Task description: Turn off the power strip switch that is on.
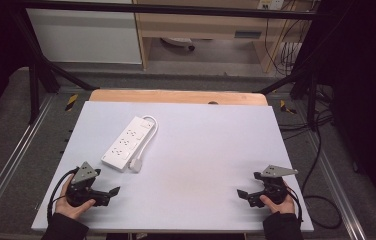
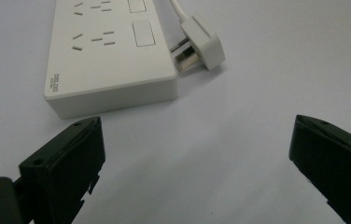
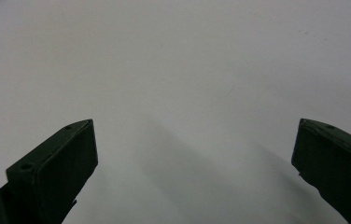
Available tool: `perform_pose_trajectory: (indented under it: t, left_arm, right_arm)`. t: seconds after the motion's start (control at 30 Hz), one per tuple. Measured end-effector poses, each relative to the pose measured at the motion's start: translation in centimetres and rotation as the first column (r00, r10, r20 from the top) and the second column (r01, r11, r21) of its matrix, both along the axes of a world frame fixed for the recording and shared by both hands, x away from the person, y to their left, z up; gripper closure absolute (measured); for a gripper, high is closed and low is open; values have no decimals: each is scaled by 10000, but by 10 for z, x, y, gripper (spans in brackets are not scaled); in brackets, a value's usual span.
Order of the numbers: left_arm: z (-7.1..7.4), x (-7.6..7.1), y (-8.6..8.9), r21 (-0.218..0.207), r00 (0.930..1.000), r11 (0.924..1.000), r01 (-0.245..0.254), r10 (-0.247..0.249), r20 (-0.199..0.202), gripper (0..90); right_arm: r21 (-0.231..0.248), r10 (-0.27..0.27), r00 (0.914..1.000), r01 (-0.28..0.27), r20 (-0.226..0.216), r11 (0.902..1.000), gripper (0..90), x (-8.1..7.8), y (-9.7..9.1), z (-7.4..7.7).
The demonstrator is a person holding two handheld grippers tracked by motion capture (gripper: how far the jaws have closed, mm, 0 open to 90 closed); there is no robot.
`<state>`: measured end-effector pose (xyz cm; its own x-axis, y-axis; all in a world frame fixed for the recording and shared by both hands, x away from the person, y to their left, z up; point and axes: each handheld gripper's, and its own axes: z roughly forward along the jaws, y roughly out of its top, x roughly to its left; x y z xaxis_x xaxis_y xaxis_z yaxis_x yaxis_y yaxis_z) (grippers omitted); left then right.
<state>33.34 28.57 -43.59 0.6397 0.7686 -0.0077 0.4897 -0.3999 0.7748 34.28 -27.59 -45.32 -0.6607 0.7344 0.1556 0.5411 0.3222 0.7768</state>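
Note:
A white power strip (image 1: 125, 142) lies at an angle on the left half of the white table top (image 1: 201, 145), its cord looped back so the white plug (image 1: 136, 164) rests beside its near end. The left gripper view shows the strip's near end (image 2: 103, 60) and the plug (image 2: 201, 44) just beyond my open jaws. My left gripper (image 1: 112, 194) sits near the table's front left, open and holding nothing, a short way in front of the strip. Near the front right, my right gripper (image 1: 242, 195) stands open over bare table (image 3: 187, 93).
A wooden strip (image 1: 176, 96) borders the table's far edge. Dark frame bars, floor rails and loose cables (image 1: 316, 150) surround the table. A wooden desk and white cabinet stand beyond.

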Motion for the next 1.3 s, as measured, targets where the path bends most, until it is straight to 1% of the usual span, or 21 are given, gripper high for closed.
perform_pose_trajectory:
  t: [0.5, 0.97, 1.2, 1.3]
  left_arm:
    - [5, 2, 3, 42, 9999, 9999, -111, 111, 51, 33]
    - [12, 2, 2, 83, 9997, 9998, -206, 205, 148, 33]
    - [14, 3, 1, 133, 9997, 9996, -237, 236, 80, 32]
    - [18, 3, 1, 161, 9996, 9996, -249, 248, 115, 32]
  right_arm:
    - [-60, -61, 10000, 61, 22, 10000, 8, 0, 0, 0]
    - [-75, -99, 10000, 99, 12, 9999, 8, 0, 0, 0]
    - [-110, -121, 9999, 121, -21, 9999, 8, -1, 1, 1]
    - [-128, -122, 9999, 122, 12, 9998, 8, -1, 1, 0]
